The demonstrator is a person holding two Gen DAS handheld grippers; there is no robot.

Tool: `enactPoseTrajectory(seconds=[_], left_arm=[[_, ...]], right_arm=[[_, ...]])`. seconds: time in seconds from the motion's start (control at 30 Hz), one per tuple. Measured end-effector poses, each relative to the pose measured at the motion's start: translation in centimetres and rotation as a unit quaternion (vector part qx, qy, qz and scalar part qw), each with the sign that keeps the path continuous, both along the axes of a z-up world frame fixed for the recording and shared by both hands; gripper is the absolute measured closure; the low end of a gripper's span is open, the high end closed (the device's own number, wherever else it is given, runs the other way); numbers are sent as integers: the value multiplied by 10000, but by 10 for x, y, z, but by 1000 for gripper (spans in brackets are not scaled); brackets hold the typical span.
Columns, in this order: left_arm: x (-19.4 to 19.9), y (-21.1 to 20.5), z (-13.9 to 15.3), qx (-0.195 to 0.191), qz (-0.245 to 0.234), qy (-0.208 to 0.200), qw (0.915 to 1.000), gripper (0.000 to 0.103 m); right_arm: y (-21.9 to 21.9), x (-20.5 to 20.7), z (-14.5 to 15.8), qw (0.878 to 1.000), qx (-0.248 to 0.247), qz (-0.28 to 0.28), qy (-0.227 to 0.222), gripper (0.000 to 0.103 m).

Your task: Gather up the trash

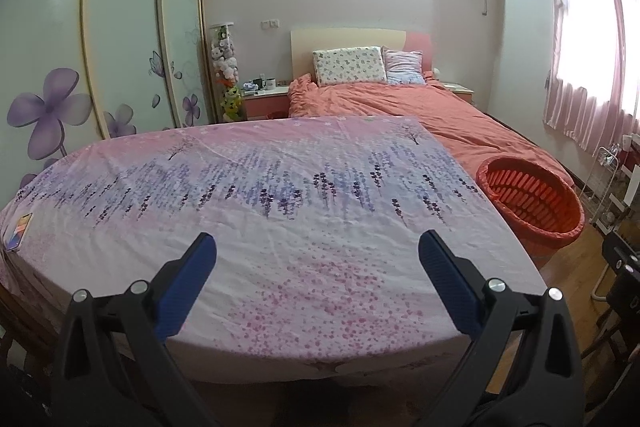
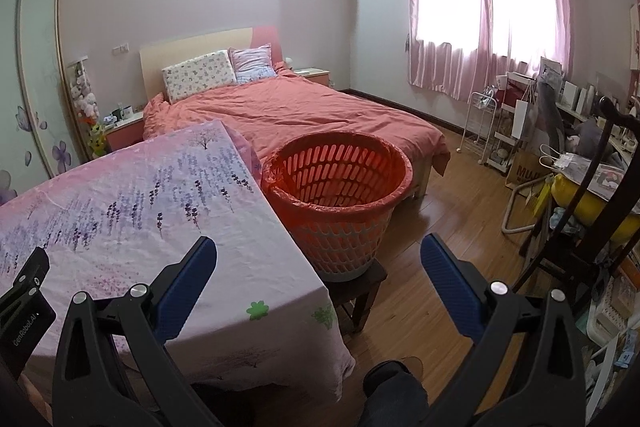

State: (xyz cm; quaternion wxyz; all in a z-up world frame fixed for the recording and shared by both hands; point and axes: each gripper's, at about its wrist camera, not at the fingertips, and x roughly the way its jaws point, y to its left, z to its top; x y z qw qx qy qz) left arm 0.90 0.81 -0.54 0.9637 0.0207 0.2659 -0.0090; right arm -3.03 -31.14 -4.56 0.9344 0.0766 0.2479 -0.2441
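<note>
The orange basket (image 2: 338, 183), lined with a red bag, is where my trash goes; it stands on a small dark stool (image 2: 358, 287) on the wooden floor (image 2: 452, 195), just beside the right edge of the table (image 2: 132, 211). Its rim rises about level with the tabletop, and from what I can see its inside holds nothing. In my left view the same basket (image 1: 532, 203) sits off the table's far right corner, between the table (image 1: 280, 211) and the foot of the bed (image 1: 400, 107).

My right gripper (image 2: 318, 247) hangs over the table's near right corner and the floor beyond it, its blue-padded fingers (image 2: 192, 275) spread wide with nothing between them. My left gripper (image 1: 318, 247) hovers above the near edge of the table, its fingers (image 1: 448, 283) also wide apart and holding nothing.

The table wears a pink cloth printed with purple lavender. A phone (image 1: 18, 231) lies flat near its left edge. I see no loose trash on the cloth.

Behind the table stands the bed under a salmon cover, with two pillows (image 1: 350, 65) against the headboard. A wardrobe (image 1: 120, 39) with purple flowers lines the left wall, and pink curtains (image 2: 488, 7) hang over the bright window on the right.
</note>
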Motion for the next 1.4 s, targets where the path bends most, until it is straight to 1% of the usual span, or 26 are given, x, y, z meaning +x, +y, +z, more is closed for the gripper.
enactPoseTrajectory(seconds=[0.37, 0.7, 1.4], left_arm=[[-4, -6, 9, -31, -30, -96, 9999, 4], [-3, -9, 10, -150, -153, -30, 9998, 4], [-3, -10, 9, -163, -138, -15, 9998, 4]], right_arm=[[0, -2, 4, 10000, -34, -59, -32, 2], [1, -2, 7, 10000, -15, -40, -78, 2], [1, -1, 8, 10000, -24, -42, -80, 2]])
